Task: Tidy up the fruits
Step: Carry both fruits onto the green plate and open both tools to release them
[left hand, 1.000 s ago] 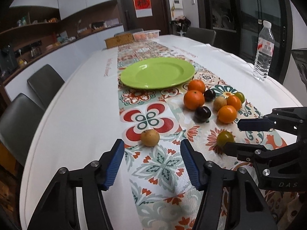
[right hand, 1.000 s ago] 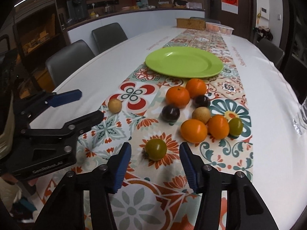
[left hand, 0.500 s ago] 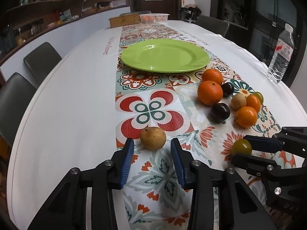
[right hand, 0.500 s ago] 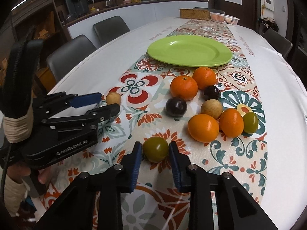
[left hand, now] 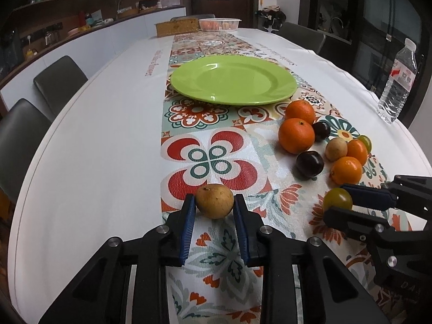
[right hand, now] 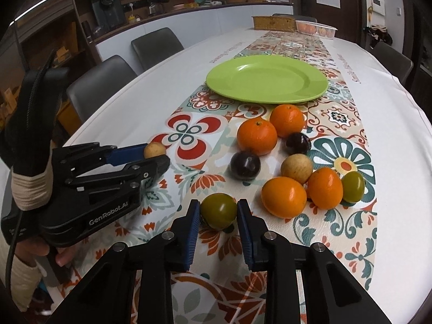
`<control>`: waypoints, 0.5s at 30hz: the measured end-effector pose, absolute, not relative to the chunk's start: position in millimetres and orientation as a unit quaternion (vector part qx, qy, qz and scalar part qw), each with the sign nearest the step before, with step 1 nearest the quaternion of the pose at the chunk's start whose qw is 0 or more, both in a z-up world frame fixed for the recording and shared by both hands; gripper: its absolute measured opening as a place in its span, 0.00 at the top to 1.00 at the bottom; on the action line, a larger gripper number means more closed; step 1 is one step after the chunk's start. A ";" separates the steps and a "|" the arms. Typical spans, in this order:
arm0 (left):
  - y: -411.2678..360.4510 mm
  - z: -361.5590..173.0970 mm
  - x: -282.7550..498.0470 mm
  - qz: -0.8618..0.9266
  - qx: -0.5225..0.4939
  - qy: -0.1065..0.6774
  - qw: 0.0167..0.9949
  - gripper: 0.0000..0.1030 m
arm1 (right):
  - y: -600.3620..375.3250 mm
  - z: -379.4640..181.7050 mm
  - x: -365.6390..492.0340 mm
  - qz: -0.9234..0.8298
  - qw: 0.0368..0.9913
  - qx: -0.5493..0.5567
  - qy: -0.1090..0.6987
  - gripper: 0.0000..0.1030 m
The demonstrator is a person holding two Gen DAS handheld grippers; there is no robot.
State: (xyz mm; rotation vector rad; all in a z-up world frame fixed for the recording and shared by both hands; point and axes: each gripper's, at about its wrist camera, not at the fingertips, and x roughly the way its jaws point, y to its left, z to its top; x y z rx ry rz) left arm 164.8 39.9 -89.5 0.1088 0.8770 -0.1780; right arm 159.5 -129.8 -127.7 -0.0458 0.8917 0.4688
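- Left gripper (left hand: 214, 206) is clamped on the tan round fruit (left hand: 214, 201), its blue pads pressing both sides; the jaws have just been closing onto it, and the fruit sits on the patterned runner (left hand: 216, 162), apart from the other fruit.
- Right gripper (right hand: 218, 214) is likewise pinched on the green tomato (right hand: 218, 210), jaws drawn in against both flanks, the tomato resting on the runner just in front of the fruit cluster.
- Both grasps look made, so the step in hand is the pick: two fruits gripped, neither lifted yet.
- Green plate (left hand: 233, 79) lies bare further up the runner, beyond the cluster of oranges (right hand: 256, 136), dark plums (right hand: 245, 165) and the rest; it is the likely destination.
- Next move, as I judge it, calls for lifting both fruits straight up, then carrying them forward over the plate's rim; the right hand must rise enough to clear the oranges.
- Round, smooth fruit may slip or roll, so a low, gentle release onto the plate seems wise.
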 end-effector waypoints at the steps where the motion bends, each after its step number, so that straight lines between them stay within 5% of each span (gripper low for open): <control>1: 39.4 -87.5 163.1 -0.086 0.053 0.422 0.901 0.73 | -130.5 -126.2 159.3 0.225 0.876 -0.021 0.425 0.72; 15: 27.8 -53.8 142.9 -0.082 0.047 0.382 0.919 0.73 | -145.3 -96.7 157.5 0.225 0.895 -0.023 0.385 0.72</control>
